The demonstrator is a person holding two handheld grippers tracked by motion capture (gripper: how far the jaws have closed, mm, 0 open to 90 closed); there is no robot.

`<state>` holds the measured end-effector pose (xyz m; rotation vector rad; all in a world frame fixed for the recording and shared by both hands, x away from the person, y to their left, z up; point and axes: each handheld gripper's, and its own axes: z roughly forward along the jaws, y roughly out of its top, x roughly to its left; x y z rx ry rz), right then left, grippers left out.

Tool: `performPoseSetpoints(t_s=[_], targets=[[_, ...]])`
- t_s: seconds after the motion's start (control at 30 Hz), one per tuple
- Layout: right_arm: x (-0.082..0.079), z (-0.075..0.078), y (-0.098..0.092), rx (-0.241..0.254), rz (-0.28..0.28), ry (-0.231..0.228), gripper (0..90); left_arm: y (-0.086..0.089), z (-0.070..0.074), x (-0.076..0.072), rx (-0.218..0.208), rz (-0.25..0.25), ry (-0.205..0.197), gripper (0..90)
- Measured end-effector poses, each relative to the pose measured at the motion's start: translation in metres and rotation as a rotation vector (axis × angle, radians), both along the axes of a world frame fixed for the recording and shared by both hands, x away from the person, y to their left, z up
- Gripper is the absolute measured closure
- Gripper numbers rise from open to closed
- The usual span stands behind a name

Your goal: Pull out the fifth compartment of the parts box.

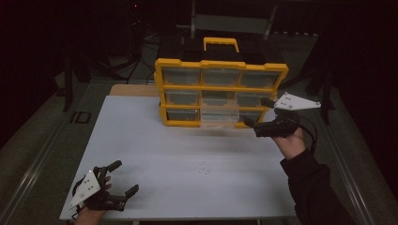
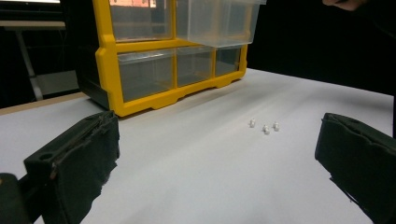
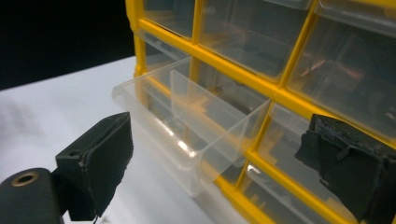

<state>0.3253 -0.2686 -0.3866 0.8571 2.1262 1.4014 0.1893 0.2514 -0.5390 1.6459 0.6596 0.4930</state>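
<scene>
1 clear drawer (image 1: 218, 116) juts from the yellow organizer (image 1: 220, 92), 3 white screws (image 1: 203, 169) nearby.

Left gripper (image 1: 123, 179) low at near left, fingers (image 2: 74, 163) spread; right gripper (image 1: 257, 115) raised far right, fingers (image 3: 98, 163) apart.

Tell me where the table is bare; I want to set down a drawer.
The widest bare patch lies left of the three small white parts, between the yellow cabinet and the left claw. Another runs from the parts to the table's right edge. It is crowded under the pulled-out clear drawer, beside the right claw.
</scene>
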Motion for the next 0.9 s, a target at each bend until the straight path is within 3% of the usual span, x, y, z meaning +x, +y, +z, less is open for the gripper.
performPoseSetpoints(t_s=[0.2,0.33,0.47,0.6,0.9], targets=[[-0.013,-0.012,-0.012,0.005,-0.030,0.005,8.2,0.000,0.000,0.000,0.001,-0.001,0.000,0.0],[-0.023,-0.023,-0.016,-0.006,-0.025,0.017,8.3,0.000,0.000,0.000,0.001,0.001,0.000,0.0],[-0.032,-0.036,-0.022,0.025,-0.023,0.025,8.7,0.000,0.000,0.000,0.001,0.001,0.000,0.0],[-0.040,-0.051,-0.025,0.013,-0.013,0.049,8.7,0.000,0.000,0.000,0.000,0.002,0.001,0.0],[-0.060,-0.079,-0.030,0.063,-0.030,0.031,8.7,0.000,0.001,-0.001,0.003,0.002,0.000,0.0]])
